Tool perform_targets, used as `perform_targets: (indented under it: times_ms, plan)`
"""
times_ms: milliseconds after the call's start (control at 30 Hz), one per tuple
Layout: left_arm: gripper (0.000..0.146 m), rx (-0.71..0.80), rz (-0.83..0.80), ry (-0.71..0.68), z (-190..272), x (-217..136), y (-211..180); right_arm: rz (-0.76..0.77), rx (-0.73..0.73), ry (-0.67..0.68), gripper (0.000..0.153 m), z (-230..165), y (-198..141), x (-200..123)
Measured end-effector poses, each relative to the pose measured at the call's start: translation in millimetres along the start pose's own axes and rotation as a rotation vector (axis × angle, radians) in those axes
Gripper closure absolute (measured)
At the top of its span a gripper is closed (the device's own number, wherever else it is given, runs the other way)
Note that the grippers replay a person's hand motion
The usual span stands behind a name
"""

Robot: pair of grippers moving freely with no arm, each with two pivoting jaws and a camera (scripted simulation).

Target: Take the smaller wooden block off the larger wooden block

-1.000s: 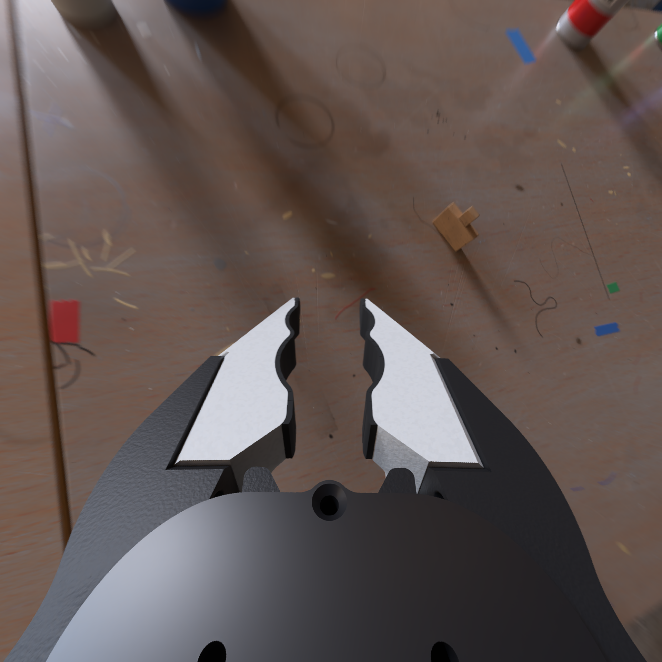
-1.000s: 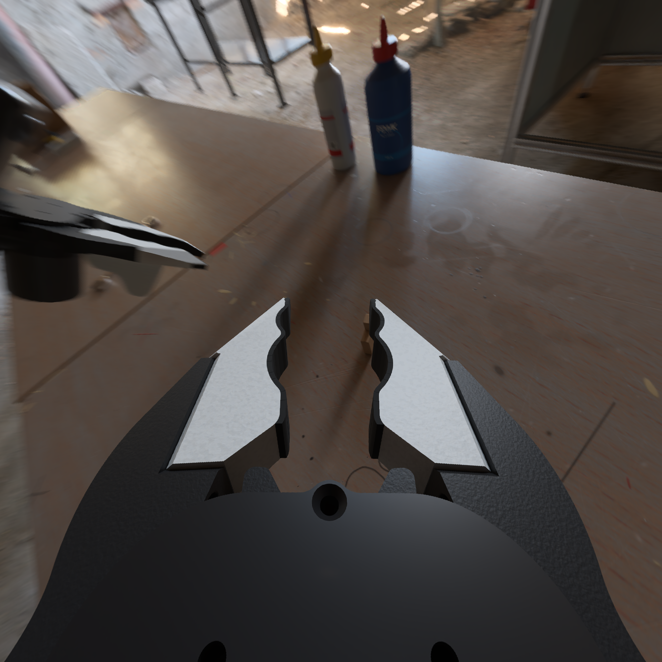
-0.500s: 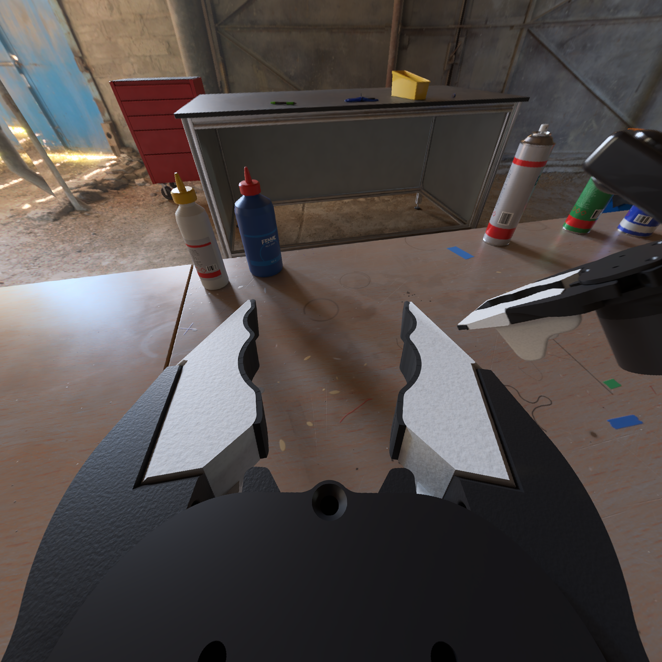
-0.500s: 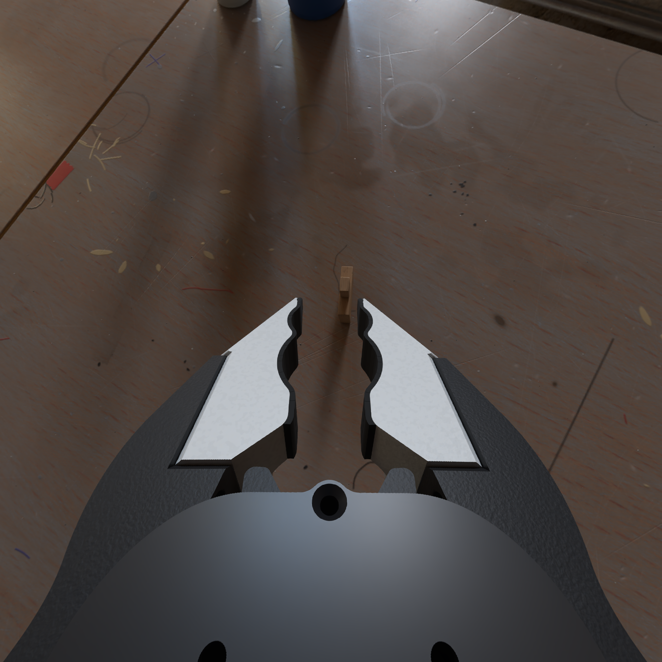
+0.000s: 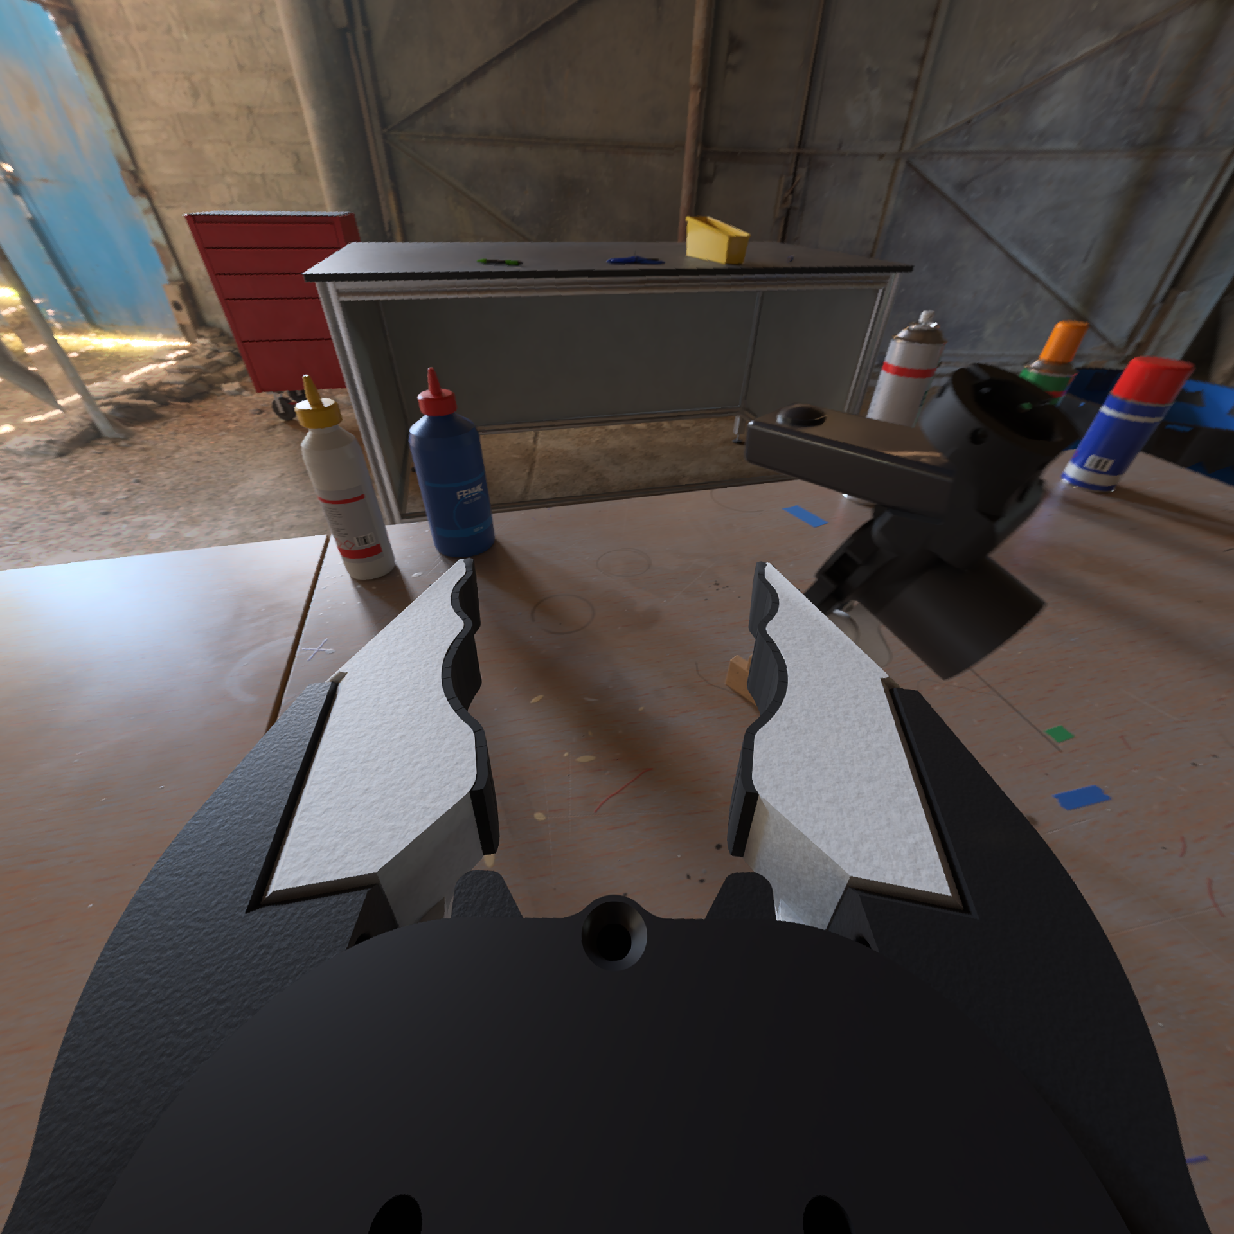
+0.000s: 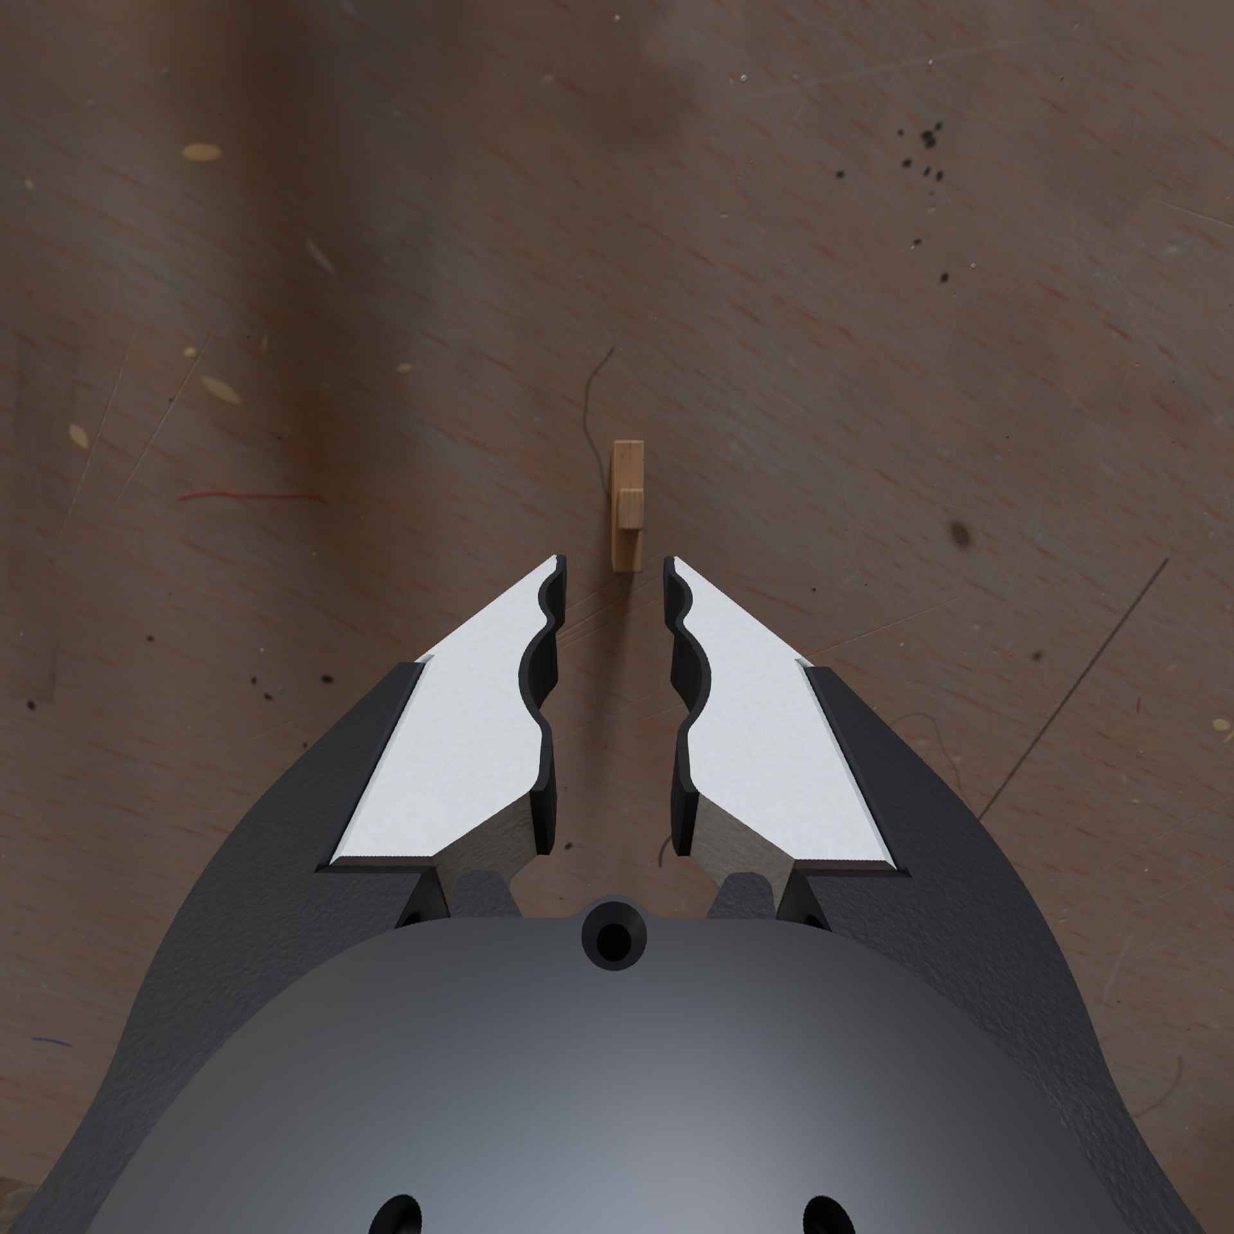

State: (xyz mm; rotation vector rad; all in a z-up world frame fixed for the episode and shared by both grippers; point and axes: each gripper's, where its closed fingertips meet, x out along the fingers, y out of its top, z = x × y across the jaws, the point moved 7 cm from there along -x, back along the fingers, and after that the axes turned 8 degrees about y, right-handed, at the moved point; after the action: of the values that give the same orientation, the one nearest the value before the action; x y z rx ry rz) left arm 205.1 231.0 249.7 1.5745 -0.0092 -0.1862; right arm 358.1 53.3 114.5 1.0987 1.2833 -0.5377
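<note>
**Operator:** Status of the stack?

**Technician:** The small block [image 6: 631, 509] is sitting on top of the large block [image 6: 628, 467], and both are lying on the table [image 6: 935, 400]. The two are touching, so the removal step is not yet done.

**Operator:** Where is the right gripper [image 6: 615, 564] standing?

**Technician:** It is pointing straight down at the table, above the blocks. Its jaws are slightly parted and holding nothing. The blocks are showing just beyond the fingertips, roughly in line with the gap.

**Operator:** And the left gripper [image 5: 613, 573]?

**Technician:** Its jaws are spread wide and gripping nothing. It is facing level across the table toward the bottles [image 5: 451, 467]. A corner of the large block [image 5: 740, 676] is peeking out beside its right finger [image 5: 828, 728].

**Operator:** What is left?

**Technician:** In my judgement, everything: descend, pinch the small block, lift it clear. Whether the gap is matching the small block's width, I cannot tell.
</note>
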Motion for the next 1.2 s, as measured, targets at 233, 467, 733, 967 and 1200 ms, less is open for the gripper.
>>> perform_targets:
  times_ms: [233, 467, 733, 967, 1200]
  plan:
    - [0.059, -0.064, 0.017, -0.103, 1, -8, 2, -0.062, 0.027, -0.048, 0.13, 9, 13, 7]
    - [0.056, -0.06, 0.026, -0.107, -2, -17, 4, -0.192, 0.049, 0.086, 0.136, 15, 15, 12]
    - [0.059, -0.071, 0.045, -0.087, -9, -25, 7, -0.139, 0.052, 0.152, 0.146, 14, 16, 16]
    - [0.061, -0.06, 0.044, -0.085, -5, -28, 9, -0.138, 0.051, 0.186, 0.146, 12, 16, 16]
    - [0.062, -0.052, 0.049, -0.083, -1, -37, 17, -0.194, 0.019, 0.213, 0.146, 5, 16, 6]
